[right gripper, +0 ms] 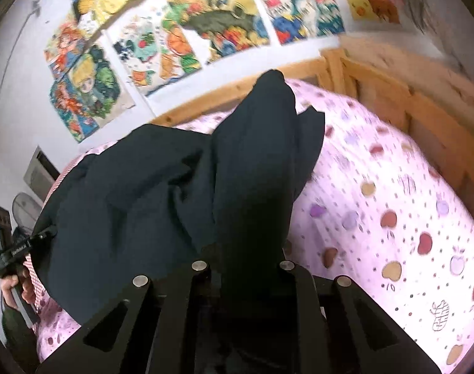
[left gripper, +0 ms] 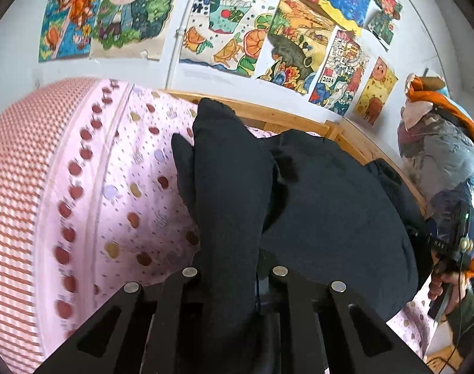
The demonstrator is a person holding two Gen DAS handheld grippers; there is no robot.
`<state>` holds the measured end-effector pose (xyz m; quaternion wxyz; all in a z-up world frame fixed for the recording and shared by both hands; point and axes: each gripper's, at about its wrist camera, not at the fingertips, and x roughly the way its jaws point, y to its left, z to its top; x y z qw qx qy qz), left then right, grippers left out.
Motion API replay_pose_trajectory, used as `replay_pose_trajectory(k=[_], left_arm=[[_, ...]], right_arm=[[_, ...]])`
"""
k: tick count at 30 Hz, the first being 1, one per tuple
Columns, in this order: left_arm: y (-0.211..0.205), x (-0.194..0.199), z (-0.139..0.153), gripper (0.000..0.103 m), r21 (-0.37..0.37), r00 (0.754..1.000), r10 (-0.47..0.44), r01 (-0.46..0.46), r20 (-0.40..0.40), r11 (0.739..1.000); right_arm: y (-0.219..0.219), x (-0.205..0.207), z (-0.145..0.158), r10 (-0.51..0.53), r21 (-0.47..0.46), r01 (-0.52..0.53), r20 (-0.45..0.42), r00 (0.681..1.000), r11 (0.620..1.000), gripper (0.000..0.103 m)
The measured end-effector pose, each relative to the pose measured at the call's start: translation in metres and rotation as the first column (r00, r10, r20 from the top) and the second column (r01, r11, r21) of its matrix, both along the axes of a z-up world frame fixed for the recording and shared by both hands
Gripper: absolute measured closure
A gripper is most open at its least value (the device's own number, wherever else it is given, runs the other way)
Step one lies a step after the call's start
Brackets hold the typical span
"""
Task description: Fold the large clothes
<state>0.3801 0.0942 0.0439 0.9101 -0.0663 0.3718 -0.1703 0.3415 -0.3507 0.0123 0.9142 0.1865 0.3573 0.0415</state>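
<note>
Wood bed frame (left gripper: 302, 121) w/ pink sheet (right gripper: 392, 193), drawings (left gripper: 230, 31) on wall.

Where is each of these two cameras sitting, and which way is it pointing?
Left wrist view: on the left gripper, looking down its fingers at the dark garment it pinches; the person's other hand shows at right.
Right wrist view: on the right gripper, also shut on the garment; a hand shows at left.
Both share the garment, pink apple-print bedsheet and wall drawings.
</note>
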Motion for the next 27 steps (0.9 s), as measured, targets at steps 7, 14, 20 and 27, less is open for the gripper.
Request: replay_pose_trajectory(k=[7,14,20,27], left_arm=[[0.033,-0.02,0.045,0.09,0.063,0.996,0.076,-0.079,0.046,0.995],[0.068,-0.071,0.074,0.094,0.085,0.981,0.12,-0.134,0.15,0.987],[0.072,-0.087,0.047,0.094,0.14,0.984,0.133,-0.149,0.117,0.979],[0.102,-0.068,0.006,0.084,0.099,0.98,0.201,-0.2,0.0,0.975]], right_arm=[[0.032,0.006,0.039,0.082,-0.005,-0.081,0.083,0.993,0.997,0.091],[0.093,-0.008,0.069,0.202,-0.035,-0.199,0.159,0.966,0.979,0.091],[0.116,-0.035,0.069,0.28,-0.072,-0.271,0.173,0.944,0.96,0.091],[0.102,-0.031,0.024,0.161,-0.139,-0.157,0.015,0.987,0.978,0.087]])
